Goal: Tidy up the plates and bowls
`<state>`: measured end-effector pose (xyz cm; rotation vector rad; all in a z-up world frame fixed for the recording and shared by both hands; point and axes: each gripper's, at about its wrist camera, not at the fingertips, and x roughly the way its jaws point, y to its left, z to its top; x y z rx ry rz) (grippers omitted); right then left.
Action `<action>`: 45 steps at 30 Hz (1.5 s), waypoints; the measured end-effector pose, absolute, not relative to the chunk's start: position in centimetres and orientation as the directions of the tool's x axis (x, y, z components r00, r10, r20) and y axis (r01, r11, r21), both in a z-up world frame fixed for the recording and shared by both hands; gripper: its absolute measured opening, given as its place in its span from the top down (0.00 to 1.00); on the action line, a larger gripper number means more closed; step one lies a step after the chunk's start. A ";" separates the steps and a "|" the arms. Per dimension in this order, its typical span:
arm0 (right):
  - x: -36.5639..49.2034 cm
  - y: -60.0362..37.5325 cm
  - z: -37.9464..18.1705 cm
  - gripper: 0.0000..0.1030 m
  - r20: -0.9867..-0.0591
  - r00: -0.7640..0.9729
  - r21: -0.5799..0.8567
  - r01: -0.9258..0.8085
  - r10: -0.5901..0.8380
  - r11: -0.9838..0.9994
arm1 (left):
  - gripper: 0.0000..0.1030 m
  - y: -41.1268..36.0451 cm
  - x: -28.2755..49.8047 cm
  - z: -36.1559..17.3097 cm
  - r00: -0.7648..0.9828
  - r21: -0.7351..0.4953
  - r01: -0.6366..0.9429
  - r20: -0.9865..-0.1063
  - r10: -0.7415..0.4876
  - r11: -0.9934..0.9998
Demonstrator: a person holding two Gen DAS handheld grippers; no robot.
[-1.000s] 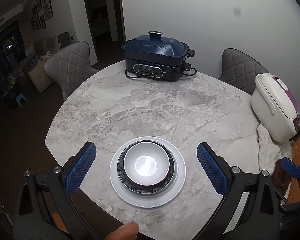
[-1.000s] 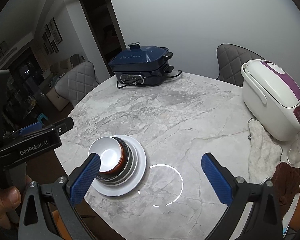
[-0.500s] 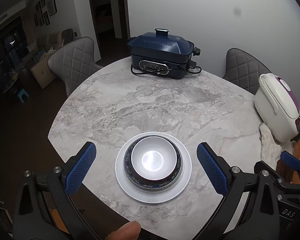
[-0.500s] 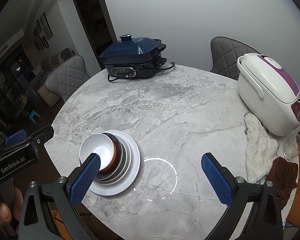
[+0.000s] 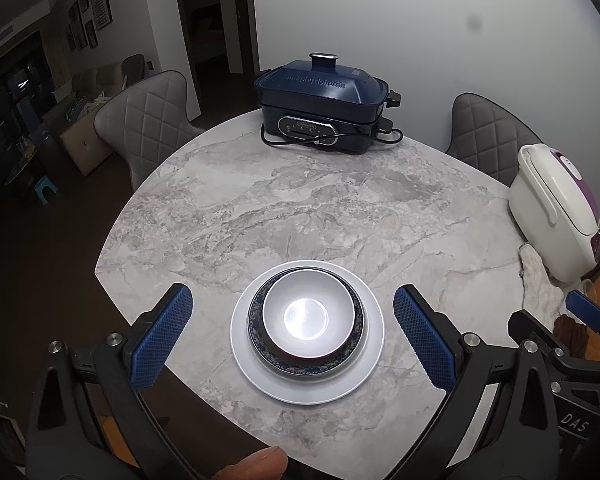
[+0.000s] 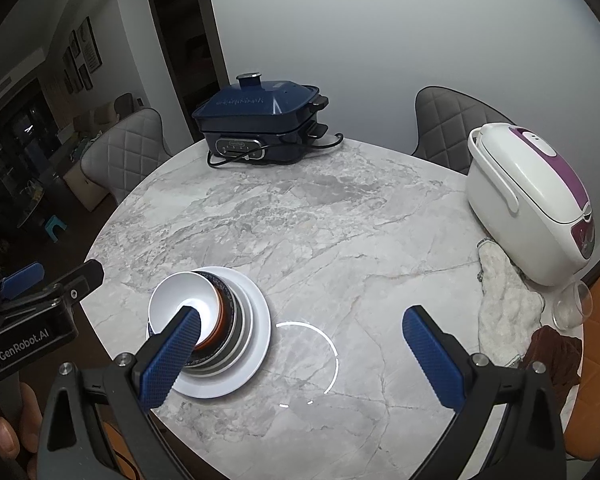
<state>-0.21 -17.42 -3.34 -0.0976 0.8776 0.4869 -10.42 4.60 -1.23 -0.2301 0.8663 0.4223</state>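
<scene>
Both claws are spread wide and hold nothing. The left claw (image 5: 292, 338) hangs above the near rim of the table (image 5: 300, 208), its blue fingers (image 5: 162, 338) flanking the stack without touching it. The right claw (image 6: 300, 356) hangs to the right of the stack, its left finger overlapping the white bowl (image 6: 182, 304) in that view only; contact cannot be confirmed.

The stack sits close to the near table edge: a white plate (image 5: 308, 388) at the bottom, a dark patterned dish (image 5: 260, 338) on it, the white bowl (image 5: 309, 316) nested on top. The right view shows further rims between, including an orange-edged one.

Judgement: the stacking appears complete or nearly so. If any move remains, it is to shift the stack inward; grip the plate rim low, keep it level, move slowly, since nested bowls may slide.

Beyond the stack lies bare marble. Farther right of it stand a cloth (image 6: 504, 300), a glass (image 6: 574, 300) and a white rice cooker (image 6: 528, 200); farthest, a blue electric cooker (image 5: 324, 106).
</scene>
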 end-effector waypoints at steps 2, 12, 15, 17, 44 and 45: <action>-0.2 -17.4 -3.3 0.00 -0.756 0.541 0.111 -0.448 0.368 0.887 | 0.01 4.6 -10.2 -1.4 0.574 -0.023 -0.445 -0.774 0.266 0.895; 0.0 -17.3 -3.0 0.00 -0.751 0.550 0.107 -0.443 0.365 0.890 | 0.01 4.8 -9.5 -1.6 0.568 -0.022 -0.439 -0.781 0.258 0.898; 0.1 -17.3 -3.0 0.00 -0.752 0.550 0.106 -0.443 0.363 0.890 | 0.01 4.9 -9.2 -1.8 0.564 -0.020 -0.439 -0.784 0.259 0.898; 0.1 -17.3 -3.0 0.00 -0.752 0.550 0.106 -0.443 0.363 0.890 | 0.01 4.9 -9.1 -1.8 0.565 -0.019 -0.438 -0.784 0.258 0.899; 0.3 -17.3 -2.9 0.00 -0.751 0.551 0.105 -0.445 0.364 0.889 | 0.01 4.8 -9.1 -1.8 0.562 -0.021 -0.443 -0.785 0.260 0.896; 0.3 -17.3 -2.9 0.00 -0.751 0.551 0.104 -0.446 0.364 0.889 | 0.01 4.7 -8.8 -1.8 0.562 -0.020 -0.442 -0.785 0.260 0.897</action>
